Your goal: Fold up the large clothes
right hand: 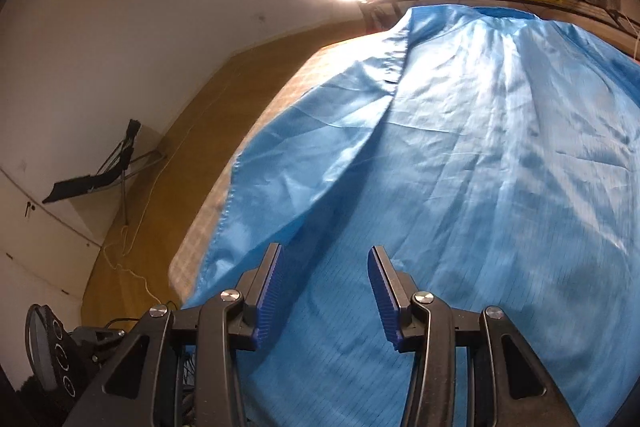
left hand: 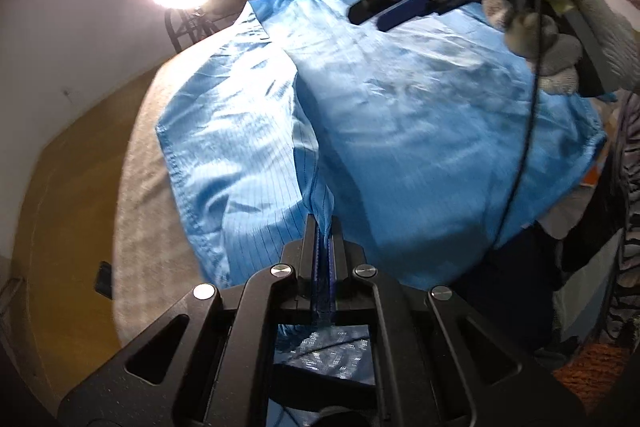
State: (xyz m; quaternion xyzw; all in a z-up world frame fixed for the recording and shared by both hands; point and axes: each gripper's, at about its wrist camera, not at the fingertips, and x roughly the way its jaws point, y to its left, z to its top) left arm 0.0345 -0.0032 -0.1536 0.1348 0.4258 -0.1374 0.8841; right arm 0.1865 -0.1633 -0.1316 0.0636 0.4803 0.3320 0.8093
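Left gripper (left hand: 323, 227) is clamped on a pinch of the blue garment (left hand: 400, 131), tenting a ridge so that side can carry over as a fold. The garment lies spread on the table (left hand: 140, 187). Right gripper (right hand: 326, 267) hangs just over the cloth, jaws apart, nothing between them; probably positioned to pin or grab, though contact is unclear through the fisheye.

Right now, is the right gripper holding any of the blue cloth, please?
No, the right gripper stands open above the blue cloth, with nothing pinched between its fingers.
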